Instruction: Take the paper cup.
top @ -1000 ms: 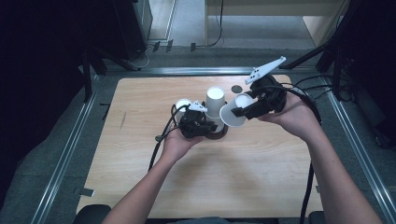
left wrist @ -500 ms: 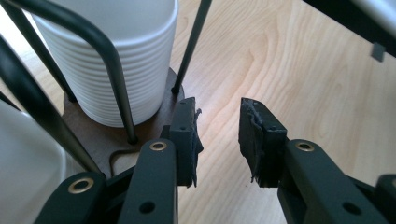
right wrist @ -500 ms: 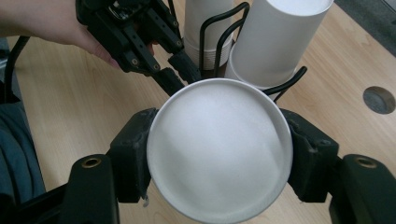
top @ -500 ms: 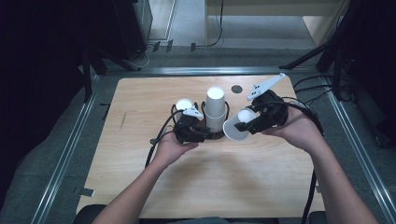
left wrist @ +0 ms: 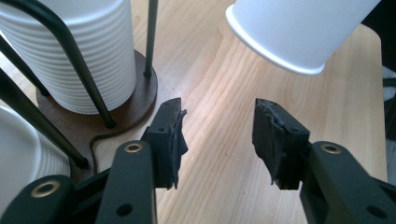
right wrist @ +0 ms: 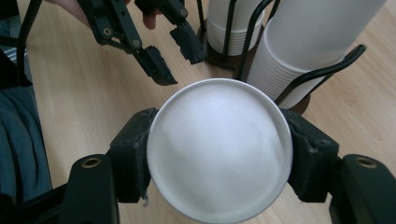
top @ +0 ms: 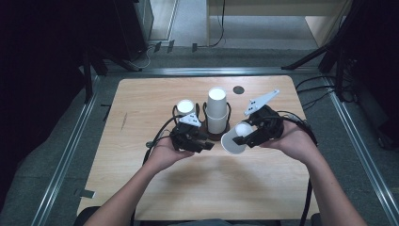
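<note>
A white paper cup (top: 233, 142) lies on its side in the air, with my right gripper (top: 242, 138) shut on it just right of the cup holder. In the right gripper view the cup's base (right wrist: 219, 149) faces the camera between both jaws. My left gripper (top: 206, 144) is open and empty, its jaws pointing at the cup's mouth from a short gap. The left gripper view has that cup (left wrist: 299, 32) above and beyond the spread jaws. A tall stack of white cups (top: 217, 110) and a shorter stack (top: 185, 107) stand in a black wire holder (left wrist: 93, 88) on a dark wooden base (left wrist: 126, 116).
The light wooden table (top: 202, 188) has bare room in front of both hands. A small dark disc (top: 238, 89) lies behind the holder. Cables trail from both grippers. Metal rails run along the table's left and right sides.
My right gripper has carried the cup from beside the tall stack down and toward the person, tipping it sideways. The left gripper has drawn back a little toward the person as well.
</note>
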Action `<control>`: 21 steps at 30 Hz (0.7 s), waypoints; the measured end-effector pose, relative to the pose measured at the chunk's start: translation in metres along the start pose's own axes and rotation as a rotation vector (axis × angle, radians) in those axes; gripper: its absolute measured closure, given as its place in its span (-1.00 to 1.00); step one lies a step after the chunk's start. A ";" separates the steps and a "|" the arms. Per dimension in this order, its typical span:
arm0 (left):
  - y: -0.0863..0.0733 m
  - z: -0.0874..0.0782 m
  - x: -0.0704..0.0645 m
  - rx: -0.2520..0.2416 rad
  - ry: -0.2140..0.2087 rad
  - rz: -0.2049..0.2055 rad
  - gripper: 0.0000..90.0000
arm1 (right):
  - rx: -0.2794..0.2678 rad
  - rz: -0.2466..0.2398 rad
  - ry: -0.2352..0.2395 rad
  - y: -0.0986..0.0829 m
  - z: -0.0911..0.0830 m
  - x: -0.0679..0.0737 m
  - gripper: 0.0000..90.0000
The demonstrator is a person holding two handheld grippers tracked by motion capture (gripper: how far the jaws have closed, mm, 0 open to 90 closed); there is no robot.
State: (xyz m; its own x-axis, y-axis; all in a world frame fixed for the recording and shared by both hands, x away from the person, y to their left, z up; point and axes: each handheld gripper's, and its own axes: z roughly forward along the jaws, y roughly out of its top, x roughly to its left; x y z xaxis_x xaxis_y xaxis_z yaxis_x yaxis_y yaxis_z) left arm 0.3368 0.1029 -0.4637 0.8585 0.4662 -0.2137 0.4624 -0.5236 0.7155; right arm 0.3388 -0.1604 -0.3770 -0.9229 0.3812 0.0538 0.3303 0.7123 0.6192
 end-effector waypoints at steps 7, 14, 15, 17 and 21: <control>-0.009 -0.006 0.001 0.007 -0.029 0.012 0.13 | 0.008 -0.028 0.031 -0.007 0.014 0.003 -0.24; -0.018 -0.014 0.004 -0.009 -0.033 0.023 0.04 | 0.015 -0.028 0.066 -0.017 0.030 0.007 -0.24; -0.019 -0.014 0.003 -0.014 -0.032 0.021 0.03 | 0.015 -0.023 0.073 -0.020 0.035 0.007 -0.24; -0.020 -0.014 0.003 -0.015 -0.032 0.022 0.03 | 0.012 -0.023 0.078 -0.021 0.036 0.007 -0.24; -0.026 -0.012 0.003 -0.007 -0.049 0.026 0.02 | 0.004 -0.017 0.098 -0.026 0.048 0.006 -0.24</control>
State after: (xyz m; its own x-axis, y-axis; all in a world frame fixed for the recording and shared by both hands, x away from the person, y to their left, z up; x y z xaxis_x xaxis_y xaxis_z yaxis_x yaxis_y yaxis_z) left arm 0.3246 0.1264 -0.4756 0.8801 0.4169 -0.2271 0.4384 -0.5298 0.7260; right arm 0.3344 -0.1489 -0.4305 -0.9433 0.3094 0.1201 0.3150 0.7205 0.6178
